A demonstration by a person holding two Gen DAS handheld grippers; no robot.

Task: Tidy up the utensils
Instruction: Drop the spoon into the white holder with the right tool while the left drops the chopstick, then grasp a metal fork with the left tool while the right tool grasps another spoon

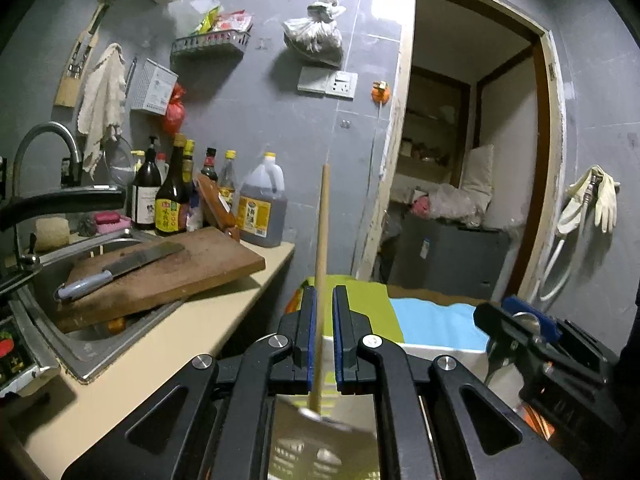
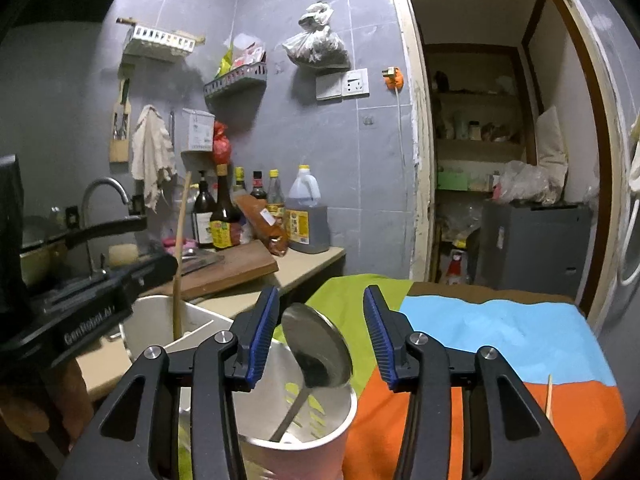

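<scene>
My left gripper (image 1: pixel 321 300) is shut on a wooden chopstick (image 1: pixel 321 240) that stands upright above a shiny metal holder (image 1: pixel 324 440). In the right wrist view the same chopstick (image 2: pixel 179 264) reaches down into a white container (image 2: pixel 160 320) beside the left gripper's body. My right gripper (image 2: pixel 320 320) is open, its jaws on either side of a metal spoon (image 2: pixel 316 348). The spoon stands bowl-up in a metal cup (image 2: pixel 320 420) with a pinkish outside. A second chopstick (image 2: pixel 549 400) lies at the right on the cloth.
A green, blue and orange cloth (image 2: pixel 500 344) covers the table. To the left is a counter with a sink (image 1: pixel 80 340), a cutting board with a cleaver (image 1: pixel 120 272) and sauce bottles (image 1: pixel 172 200). An open doorway (image 1: pixel 460 160) lies behind.
</scene>
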